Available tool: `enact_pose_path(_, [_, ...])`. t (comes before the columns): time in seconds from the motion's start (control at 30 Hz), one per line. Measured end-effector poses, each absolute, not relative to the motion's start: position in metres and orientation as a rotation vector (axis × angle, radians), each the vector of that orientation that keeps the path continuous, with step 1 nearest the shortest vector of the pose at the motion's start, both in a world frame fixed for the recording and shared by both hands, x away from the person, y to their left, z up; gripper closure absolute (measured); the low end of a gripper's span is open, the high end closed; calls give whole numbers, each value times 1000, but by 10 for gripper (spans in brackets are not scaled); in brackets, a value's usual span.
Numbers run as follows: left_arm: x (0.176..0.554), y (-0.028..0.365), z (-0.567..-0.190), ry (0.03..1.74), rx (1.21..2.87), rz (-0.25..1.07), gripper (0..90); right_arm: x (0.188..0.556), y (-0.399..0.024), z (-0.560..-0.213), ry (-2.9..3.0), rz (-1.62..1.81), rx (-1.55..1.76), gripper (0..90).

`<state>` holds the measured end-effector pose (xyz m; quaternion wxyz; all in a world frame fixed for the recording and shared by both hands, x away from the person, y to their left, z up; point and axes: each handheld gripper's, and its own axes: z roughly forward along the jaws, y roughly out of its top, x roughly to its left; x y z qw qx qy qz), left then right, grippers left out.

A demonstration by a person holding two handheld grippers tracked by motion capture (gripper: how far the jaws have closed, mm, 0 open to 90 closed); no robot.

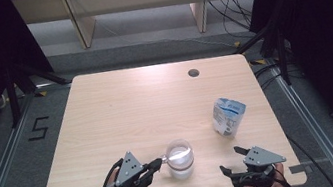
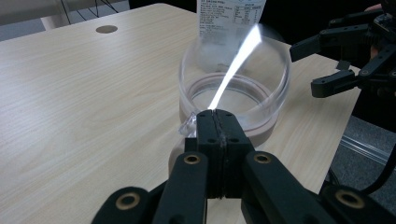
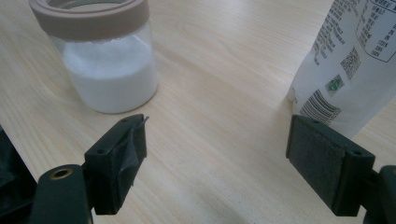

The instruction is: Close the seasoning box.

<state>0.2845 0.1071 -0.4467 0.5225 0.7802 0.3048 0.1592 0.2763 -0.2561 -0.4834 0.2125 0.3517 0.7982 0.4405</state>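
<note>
Most of the worktop [image 1: 121, 110] lies bare: the whole far half and the left side offer open passage, broken only by a small round cable hole [image 1: 193, 73] near the far edge. At the near edge stands a clear jar [image 1: 180, 159], and the left tool [image 1: 158, 163], jaws pressed together on a clear spoon [image 2: 233, 65] that reaches into the jar's mouth, blocks the approach from the left. A white bag [image 1: 228, 116] stands upright to the right and farther back. Between jar and bag runs a free lane of bare wood, where the right tool [image 1: 231, 160] sits with jaws wide apart.
</note>
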Motion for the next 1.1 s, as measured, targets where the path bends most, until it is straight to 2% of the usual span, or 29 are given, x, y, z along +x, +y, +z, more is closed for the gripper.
enact_pose_path(0.13, [284, 107, -446, 724, 1861, 365, 870, 276, -257, -483, 2215, 1210, 979, 210])
enact_pose_path(0.3, [282, 109, -446, 730, 1847, 301, 803, 276, -258, -482, 2205, 1223, 992, 208])
enact_pose_path(0.37, [281, 110, -448, 736, 1819, 254, 759, 277, -258, -482, 2204, 1243, 984, 206])
enact_pose_path(0.6, [279, 117, -451, 711, 1841, 226, 585, 277, -261, -480, 2178, 1321, 1005, 177])
enact_pose_path(0.83, [275, 127, -458, 766, 1847, 219, 414, 274, -259, -478, 2180, 1394, 1017, 158])
enact_pose_path(1.1, [273, 134, -459, 812, 1825, 209, 349, 276, -257, -480, 2182, 1407, 979, 158])
